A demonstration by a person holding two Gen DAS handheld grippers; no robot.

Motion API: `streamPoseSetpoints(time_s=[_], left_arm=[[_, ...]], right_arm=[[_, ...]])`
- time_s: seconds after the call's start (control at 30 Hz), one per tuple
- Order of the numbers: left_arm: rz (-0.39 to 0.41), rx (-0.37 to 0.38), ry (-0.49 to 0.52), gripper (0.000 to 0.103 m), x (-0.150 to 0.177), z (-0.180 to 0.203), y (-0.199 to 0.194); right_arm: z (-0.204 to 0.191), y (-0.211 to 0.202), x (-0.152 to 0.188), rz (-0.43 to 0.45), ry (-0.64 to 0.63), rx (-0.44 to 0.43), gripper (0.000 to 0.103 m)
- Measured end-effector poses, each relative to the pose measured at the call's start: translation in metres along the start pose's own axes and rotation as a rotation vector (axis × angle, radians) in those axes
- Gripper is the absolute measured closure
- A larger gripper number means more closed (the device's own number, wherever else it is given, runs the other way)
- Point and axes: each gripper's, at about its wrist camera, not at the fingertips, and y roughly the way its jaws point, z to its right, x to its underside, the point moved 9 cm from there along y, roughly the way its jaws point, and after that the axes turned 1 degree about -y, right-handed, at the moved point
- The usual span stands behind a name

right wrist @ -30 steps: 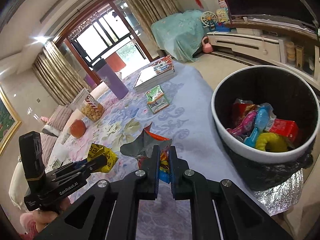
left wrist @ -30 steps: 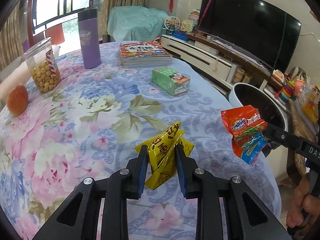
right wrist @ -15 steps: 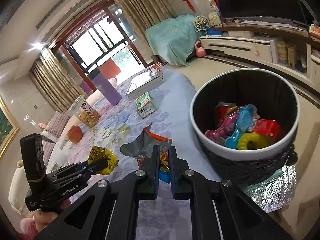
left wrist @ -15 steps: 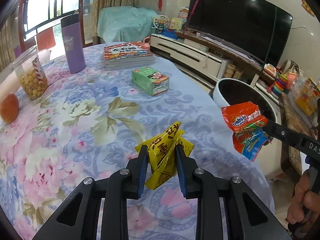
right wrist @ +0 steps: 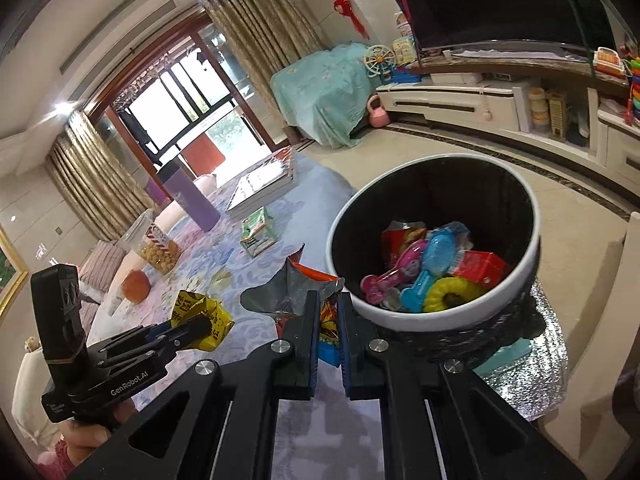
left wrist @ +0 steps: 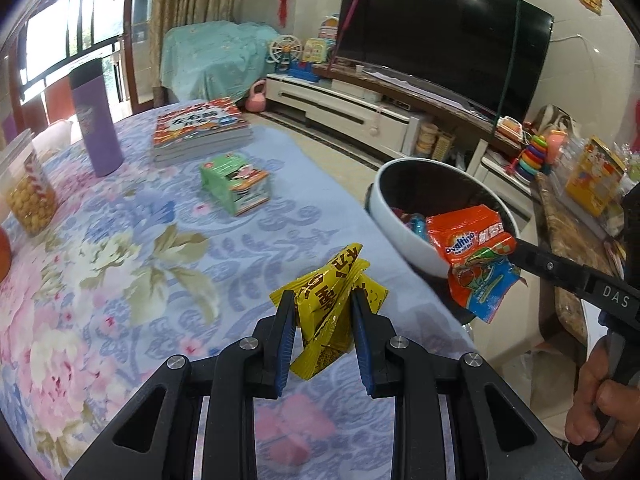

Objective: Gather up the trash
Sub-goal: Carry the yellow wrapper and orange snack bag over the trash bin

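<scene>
Floral tablecloth under you, bin just off its edge: your right gripper, clamped on the orange wrapper, sits nearer the bin's rim than your left gripper, pinching the yellow wrapper.

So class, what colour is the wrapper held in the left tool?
Yellow with dark printed characters: the wrapper in the left tool, clearest in the left wrist view.

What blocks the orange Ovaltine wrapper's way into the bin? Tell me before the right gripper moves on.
Nothing visible does. The right gripper holds the orange Ovaltine wrapper in the air right beside the white rim of the bin, whose mouth is open, with earlier trash lying low inside. The yellow wrapper in the left gripper stays off to the side.
</scene>
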Motion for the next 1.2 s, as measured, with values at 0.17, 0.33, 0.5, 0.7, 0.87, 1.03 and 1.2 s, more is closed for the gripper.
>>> streamPoseSetpoints(time_s=[0.17,0.33,0.5,0.7,0.87,1.03,1.2], left_arm=[[-0.001,0.015,0.02,0.077,-0.006,0.013,0.004],[0.001,0.03,0.049,0.077,-0.014,0.03,0.01],[0.005,0.041,0.073,0.077,-0.024,0.044,0.015],[0.005,0.056,0.097,0.077,-0.032,0.061,0.023],[-0.006,0.065,0.102,0.077,-0.04,0.07,0.036],[-0.007,0.068,0.109,0.077,-0.049,0.076,0.047],[-0.009,0.067,0.125,0.077,-0.057,0.084,0.057]], right_arm=[[0.012,-0.007,-0.003,0.013,0.011,0.016,0.095],[0.025,-0.014,-0.008,0.029,0.023,0.037,0.095],[0.038,-0.02,-0.015,0.047,0.037,0.056,0.095],[0.054,-0.027,-0.024,0.067,0.051,0.08,0.095],[0.066,-0.03,-0.032,0.078,0.059,0.099,0.095],[0.073,-0.031,-0.037,0.081,0.059,0.114,0.095],[0.08,-0.027,-0.044,0.077,0.062,0.12,0.095]])
